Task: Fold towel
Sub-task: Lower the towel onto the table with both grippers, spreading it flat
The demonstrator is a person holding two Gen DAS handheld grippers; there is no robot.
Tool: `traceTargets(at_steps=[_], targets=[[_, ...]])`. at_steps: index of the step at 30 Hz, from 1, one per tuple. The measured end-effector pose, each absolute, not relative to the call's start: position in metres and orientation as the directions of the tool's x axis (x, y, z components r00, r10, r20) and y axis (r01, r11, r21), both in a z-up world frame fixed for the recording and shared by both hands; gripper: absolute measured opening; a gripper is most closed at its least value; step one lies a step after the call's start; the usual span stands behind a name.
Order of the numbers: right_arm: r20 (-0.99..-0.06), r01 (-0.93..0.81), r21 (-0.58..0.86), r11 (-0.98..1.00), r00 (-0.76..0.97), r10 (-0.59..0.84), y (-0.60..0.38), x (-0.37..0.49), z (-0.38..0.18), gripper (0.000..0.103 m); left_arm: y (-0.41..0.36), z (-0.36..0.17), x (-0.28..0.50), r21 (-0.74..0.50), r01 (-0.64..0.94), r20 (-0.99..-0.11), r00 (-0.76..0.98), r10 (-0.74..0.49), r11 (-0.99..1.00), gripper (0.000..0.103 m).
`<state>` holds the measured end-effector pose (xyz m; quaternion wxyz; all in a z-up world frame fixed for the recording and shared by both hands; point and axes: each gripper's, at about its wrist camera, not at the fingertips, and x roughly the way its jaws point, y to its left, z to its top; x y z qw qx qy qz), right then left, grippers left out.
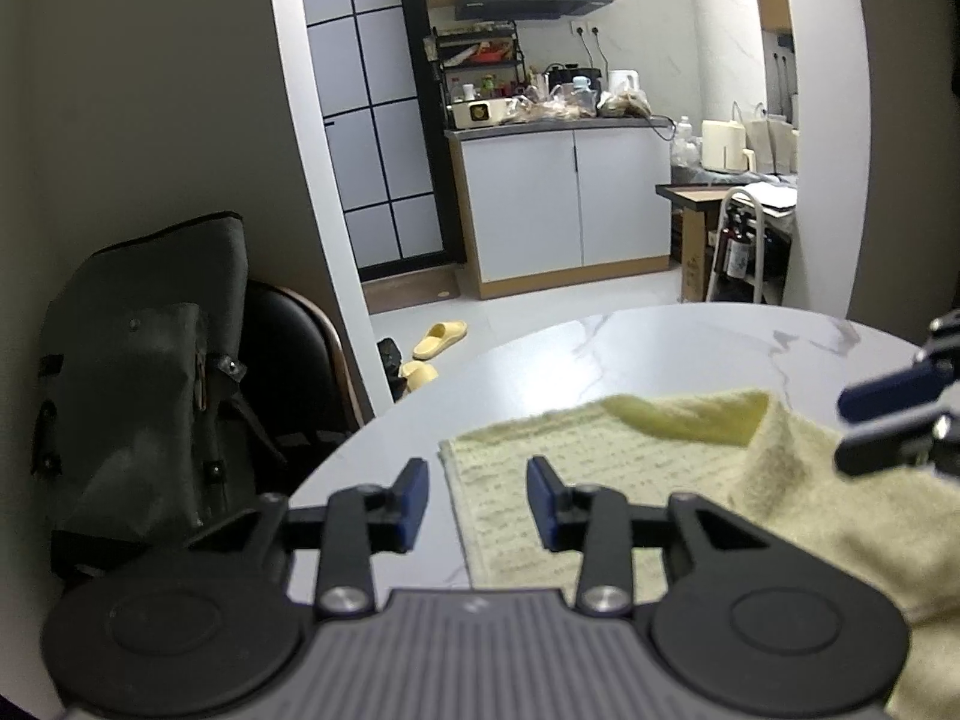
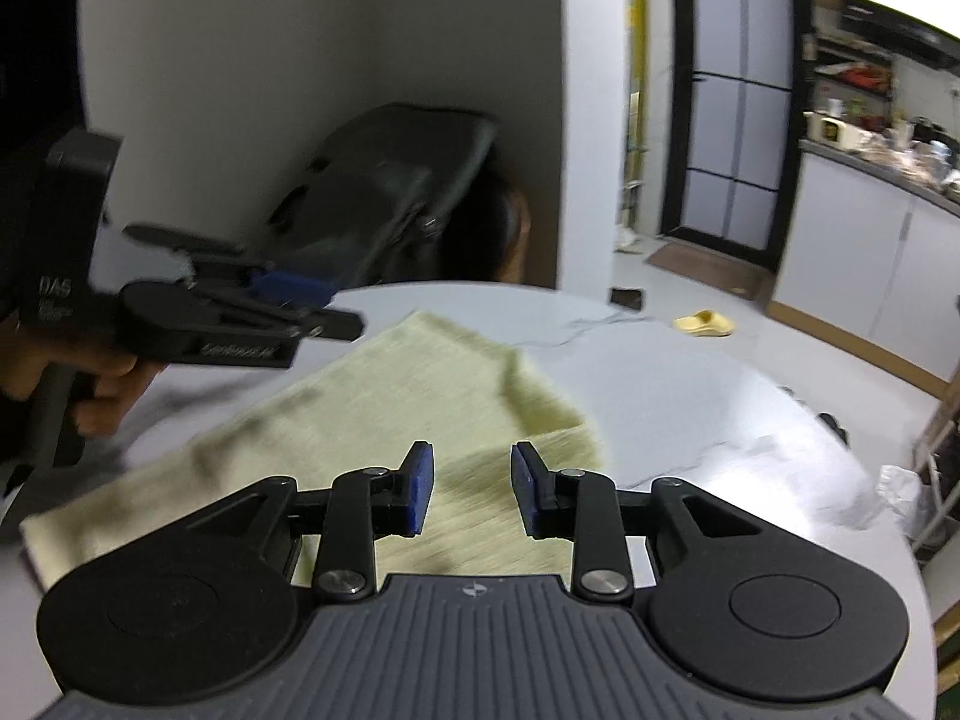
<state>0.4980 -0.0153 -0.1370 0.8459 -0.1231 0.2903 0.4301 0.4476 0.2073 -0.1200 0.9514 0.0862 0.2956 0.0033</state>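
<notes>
A pale yellow-green towel point(image 1: 600, 480) lies on the round white marble table point(image 1: 690, 348), with one part folded over and bunched at the right. My left gripper point(image 1: 478, 501) hovers open over the towel's left edge, nothing between its blue pads. In the right wrist view the towel point(image 2: 372, 414) spreads across the table point(image 2: 690, 396) with a folded flap near the front. My right gripper point(image 2: 471, 489) is open just above that flap and grips nothing. The left gripper point(image 2: 312, 306), held by a hand, shows at the left of this view; the right gripper point(image 1: 888, 420) shows at the right edge of the left wrist view.
A dark backpack point(image 1: 144, 384) rests on a black chair point(image 1: 294, 372) beside the table, against the wall. Yellow slippers point(image 1: 438, 342) lie on the floor beyond. A kitchen counter point(image 1: 558, 126) with clutter stands further back.
</notes>
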Motion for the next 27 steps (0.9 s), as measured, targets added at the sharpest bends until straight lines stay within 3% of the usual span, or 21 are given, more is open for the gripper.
traceTargets(at_steps=[20, 27], targets=[[-0.668, -0.867, -0.002, 0.498, 0.372, 0.645, 0.012, 0.456, -0.159, 0.032, 0.177, -0.123, 0.346, 0.034, -0.031, -0.576, 0.816, 0.045, 0.999, 0.042], [-0.661, -0.847, -0.015, 0.532, 0.407, 0.63, 0.013, 0.454, -0.159, 0.008, 0.17, -0.121, 0.319, 0.021, -0.05, -0.574, 0.817, 0.053, 0.999, 0.043]])
